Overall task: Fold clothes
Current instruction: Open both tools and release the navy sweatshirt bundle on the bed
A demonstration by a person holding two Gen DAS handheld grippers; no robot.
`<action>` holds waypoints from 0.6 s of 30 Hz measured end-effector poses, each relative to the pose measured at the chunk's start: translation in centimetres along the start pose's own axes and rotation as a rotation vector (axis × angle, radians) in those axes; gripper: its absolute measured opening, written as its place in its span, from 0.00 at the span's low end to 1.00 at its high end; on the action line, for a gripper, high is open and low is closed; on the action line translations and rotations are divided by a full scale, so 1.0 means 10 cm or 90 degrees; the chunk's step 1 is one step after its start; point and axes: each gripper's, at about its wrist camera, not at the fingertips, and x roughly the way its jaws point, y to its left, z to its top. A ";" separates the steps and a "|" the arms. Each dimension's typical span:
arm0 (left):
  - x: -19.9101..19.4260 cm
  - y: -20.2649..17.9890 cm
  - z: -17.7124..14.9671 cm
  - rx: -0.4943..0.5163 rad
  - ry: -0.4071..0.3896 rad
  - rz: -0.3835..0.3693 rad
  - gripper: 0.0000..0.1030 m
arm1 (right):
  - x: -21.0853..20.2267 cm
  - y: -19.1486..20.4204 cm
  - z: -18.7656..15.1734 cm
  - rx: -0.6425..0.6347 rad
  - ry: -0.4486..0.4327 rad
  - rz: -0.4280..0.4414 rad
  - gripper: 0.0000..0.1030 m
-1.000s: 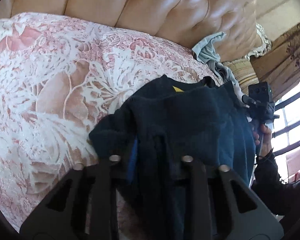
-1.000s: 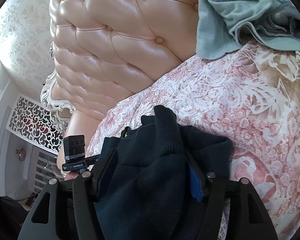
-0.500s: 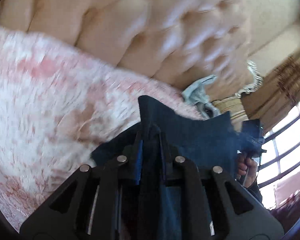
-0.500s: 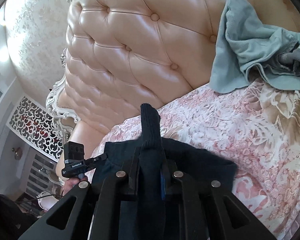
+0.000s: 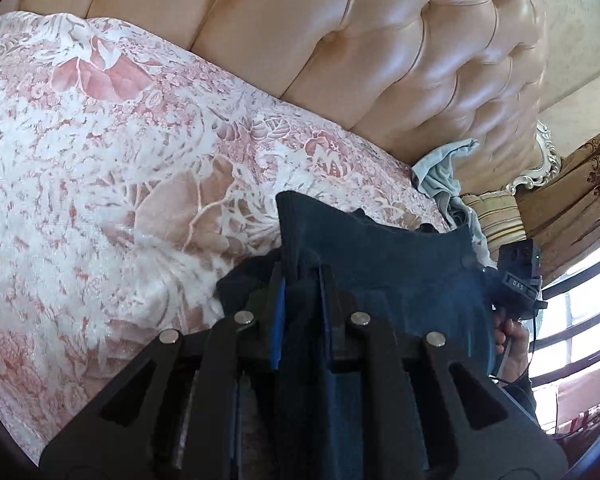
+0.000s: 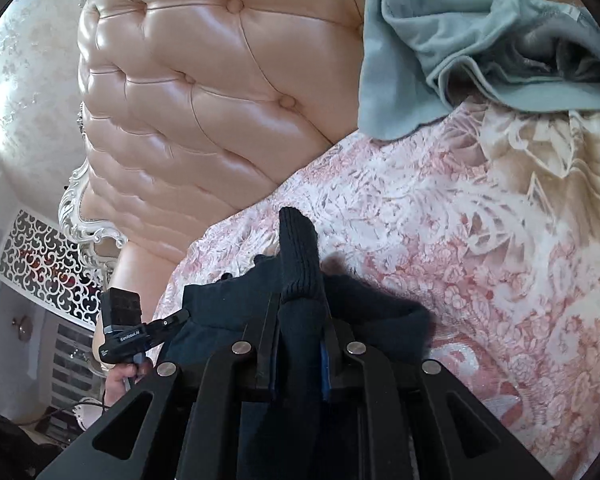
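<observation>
while clamped on dark navy garment [image 5: 400, 280], left gripper [image 5: 300, 276] jaws nearly together, cloth edge poking up past tips. right gripper [image 6: 300, 304] jaws just closed, pinched ribbed cuff [image 6: 298, 256] of same garment, stretched between both above floral bedspread [image 5: 100, 180]. grey-blue clothes [image 6: 460, 40] well beyond tips.

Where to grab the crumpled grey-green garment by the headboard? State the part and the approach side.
Take the crumpled grey-green garment by its loose lower hem flap, which hangs flat over the tufted peach leather headboard down to the pink floral bedspread. Come from the bedspread side, since the headboard blocks the far side and the rest is bunched.
</observation>
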 end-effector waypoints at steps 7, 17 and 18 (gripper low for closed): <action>-0.09 0.13 0.04 -0.032 0.008 -0.009 0.22 | -0.05 -0.09 0.01 0.040 0.008 0.018 0.18; -0.57 -0.07 0.18 -0.003 -0.114 -0.021 0.26 | -0.73 0.03 0.02 0.094 -0.108 -0.101 0.51; -0.51 -0.22 0.14 0.022 -0.095 -0.047 0.26 | -0.69 0.19 -0.04 0.069 -0.091 -0.078 0.51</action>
